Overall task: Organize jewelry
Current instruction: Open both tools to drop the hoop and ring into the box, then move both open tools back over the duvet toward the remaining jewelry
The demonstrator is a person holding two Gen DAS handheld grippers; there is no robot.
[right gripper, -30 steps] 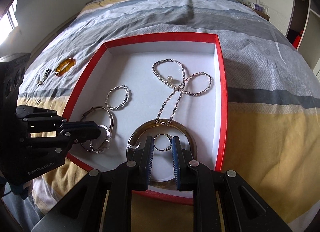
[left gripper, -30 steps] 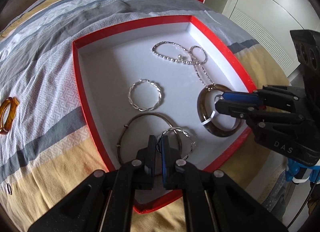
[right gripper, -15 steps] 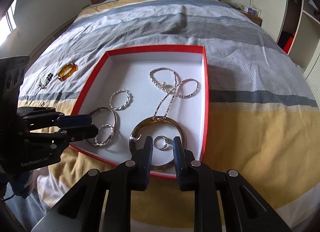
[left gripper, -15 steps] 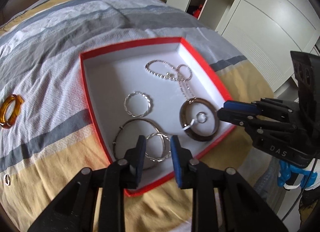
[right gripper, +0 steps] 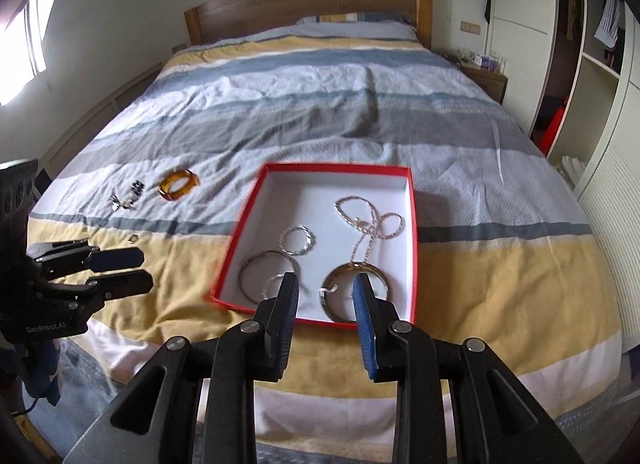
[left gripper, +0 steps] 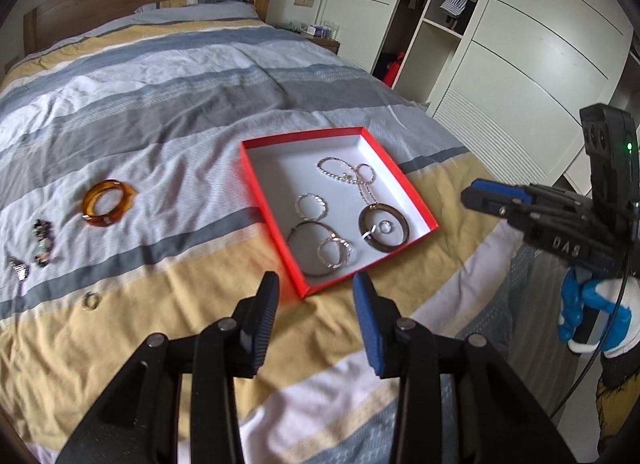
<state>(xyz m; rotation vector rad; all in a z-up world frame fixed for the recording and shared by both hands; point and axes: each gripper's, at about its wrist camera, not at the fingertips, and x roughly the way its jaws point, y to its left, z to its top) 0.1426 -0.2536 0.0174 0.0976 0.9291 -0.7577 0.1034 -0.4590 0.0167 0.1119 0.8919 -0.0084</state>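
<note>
A red box (left gripper: pixel 416 193) (right gripper: pixel 414 224) with a white inside lies on the striped bed. In it are a silver necklace (left gripper: pixel 347 174) (right gripper: pixel 368 220), a twisted silver bangle (left gripper: pixel 311 206), a thin bangle (left gripper: pixel 308 242), a brown bangle (left gripper: pixel 384 227) with a small ring (left gripper: pixel 386 227) inside it, and a silver bangle (left gripper: pixel 335 252). An amber bangle (left gripper: pixel 105 203) (right gripper: pixel 178 185), dark beads (left gripper: pixel 42 242) and a small ring (left gripper: pixel 90 300) lie on the bed left of the box. My left gripper (left gripper: pixel 315 316) and right gripper (right gripper: pixel 326 310) are open and empty, held back from the box's near edge.
The bed's near edge is under both grippers. White wardrobe doors (left gripper: pixel 528 64) stand at the right, with open shelves beside them. A wooden headboard (right gripper: pixel 308 8) is at the far end. A bedside table (right gripper: pixel 486 78) stands at the far right.
Both grippers have let go of their pieces in the box, opened wide and pulled back and up, away from the box. The ring now lies inside the brown bangle.
</note>
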